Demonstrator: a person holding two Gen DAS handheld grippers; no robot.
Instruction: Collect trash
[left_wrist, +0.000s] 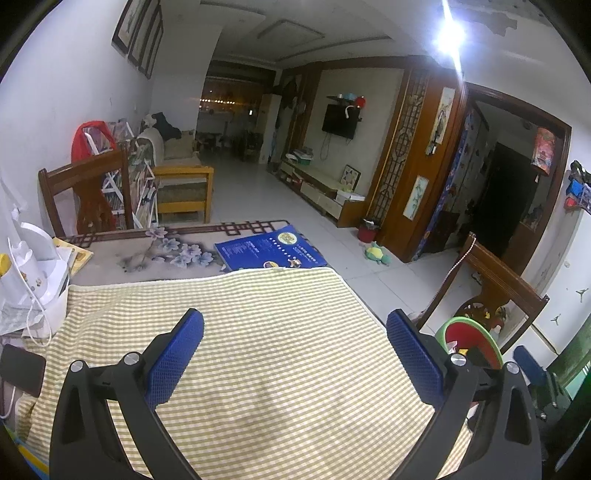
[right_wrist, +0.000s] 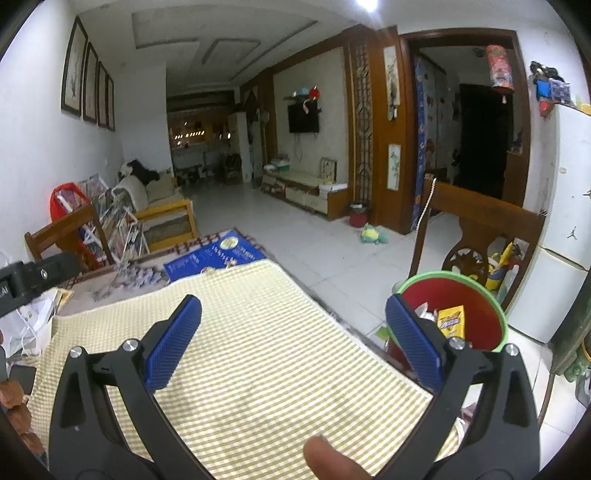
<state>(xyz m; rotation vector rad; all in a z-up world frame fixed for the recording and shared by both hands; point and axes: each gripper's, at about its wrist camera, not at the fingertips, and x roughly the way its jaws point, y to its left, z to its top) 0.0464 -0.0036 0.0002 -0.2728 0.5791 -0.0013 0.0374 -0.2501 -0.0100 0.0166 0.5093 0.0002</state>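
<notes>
Blue-padded and spread wide, the left gripper (left_wrist: 294, 334) and the right gripper (right_wrist: 293, 321) both hover empty over the yellow checked cloth (left_wrist: 240, 332) covering the desk (left_wrist: 110, 251). Just right of the right gripper, beside the desk's right edge, stands a red bin (right_wrist: 476, 317) with a green rim, holding a yellow snack wrapper (right_wrist: 451, 320) and crumpled paper. Farther along the desk lies a blue book (left_wrist: 269, 249). Beyond, on the floor, sits a small green toy (right_wrist: 373, 235).
</notes>
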